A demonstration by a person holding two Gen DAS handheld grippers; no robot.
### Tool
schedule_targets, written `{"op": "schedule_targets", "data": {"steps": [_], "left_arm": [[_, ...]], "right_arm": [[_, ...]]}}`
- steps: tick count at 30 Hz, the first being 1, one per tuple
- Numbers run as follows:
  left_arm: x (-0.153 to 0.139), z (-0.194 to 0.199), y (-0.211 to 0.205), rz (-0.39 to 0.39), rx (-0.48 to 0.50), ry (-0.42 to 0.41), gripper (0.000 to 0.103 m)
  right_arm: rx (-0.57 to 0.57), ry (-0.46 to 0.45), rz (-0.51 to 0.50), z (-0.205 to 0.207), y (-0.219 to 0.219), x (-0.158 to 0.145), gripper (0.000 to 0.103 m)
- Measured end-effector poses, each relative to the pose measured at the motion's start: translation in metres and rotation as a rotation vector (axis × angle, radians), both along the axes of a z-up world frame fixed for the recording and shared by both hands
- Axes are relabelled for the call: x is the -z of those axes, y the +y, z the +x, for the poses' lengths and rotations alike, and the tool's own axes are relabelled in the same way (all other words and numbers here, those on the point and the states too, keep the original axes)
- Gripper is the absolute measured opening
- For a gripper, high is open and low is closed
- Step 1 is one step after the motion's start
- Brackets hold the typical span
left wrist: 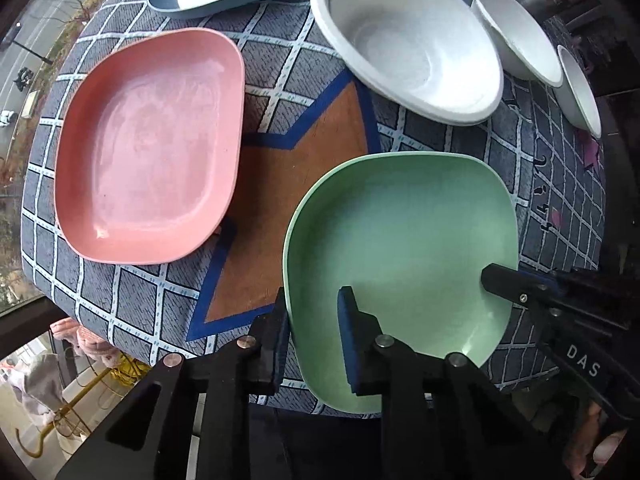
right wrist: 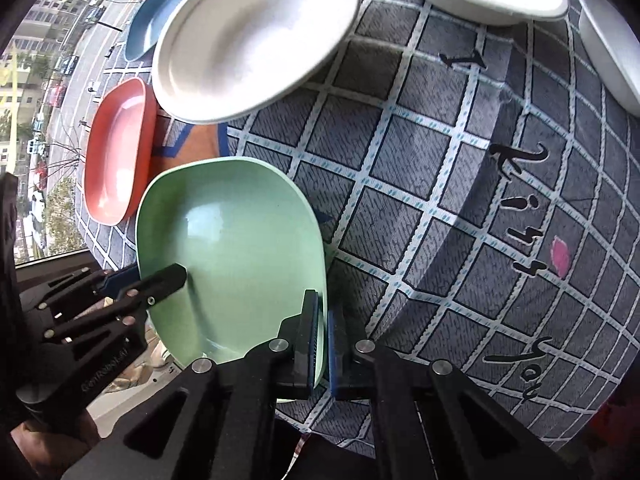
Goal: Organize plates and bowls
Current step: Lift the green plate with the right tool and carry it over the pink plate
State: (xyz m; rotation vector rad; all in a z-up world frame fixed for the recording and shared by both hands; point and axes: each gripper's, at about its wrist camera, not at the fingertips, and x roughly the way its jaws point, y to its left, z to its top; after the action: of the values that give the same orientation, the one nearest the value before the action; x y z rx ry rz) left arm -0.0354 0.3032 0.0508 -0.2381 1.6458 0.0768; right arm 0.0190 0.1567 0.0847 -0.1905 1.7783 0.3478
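- Green plate [left wrist: 400, 248] on the counter [left wrist: 420, 136], directly under both tools.
- Right tool [right wrist: 323, 344] pinches its rim; left tool [left wrist: 312, 340] straddles the opposite rim, pads slightly apart.
- Looks light, stiff, slick: grip the raised rim.

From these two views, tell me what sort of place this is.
Probably a home or flat on an upper floor: a table under a patterned tablecloth set with plastic plates such as the pink plate and white bowls, beside a window looking down on a street with cars.
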Motion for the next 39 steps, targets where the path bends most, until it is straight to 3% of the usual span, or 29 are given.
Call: {"op": "schedule_targets", "data": {"steps": [10, 22, 32, 39], "left_arm": [[-0.025, 0.005, 0.006, -0.003, 0.005, -0.046, 0.017], [-0.052, 0.015, 0.025, -0.063, -0.083, -0.118, 0.009], [-0.059, 0.013, 0.041, -0.082, -0.124, -0.126, 0.006], [-0.066, 0.013, 0.045, -0.015, -0.101, -0.129, 0.007]], "right_arm": [[0.033, -0.041, 0.043, 0.017, -0.023, -0.042, 0.005], [0.084, -0.059, 0.109, 0.019, -0.047, -0.087, 0.005], [0.147, -0.004, 0.146, 0.025, -0.047, -0.089, 0.005], [0.046, -0.033, 0.117, 0.023, -0.016, -0.089, 0.005]]}}
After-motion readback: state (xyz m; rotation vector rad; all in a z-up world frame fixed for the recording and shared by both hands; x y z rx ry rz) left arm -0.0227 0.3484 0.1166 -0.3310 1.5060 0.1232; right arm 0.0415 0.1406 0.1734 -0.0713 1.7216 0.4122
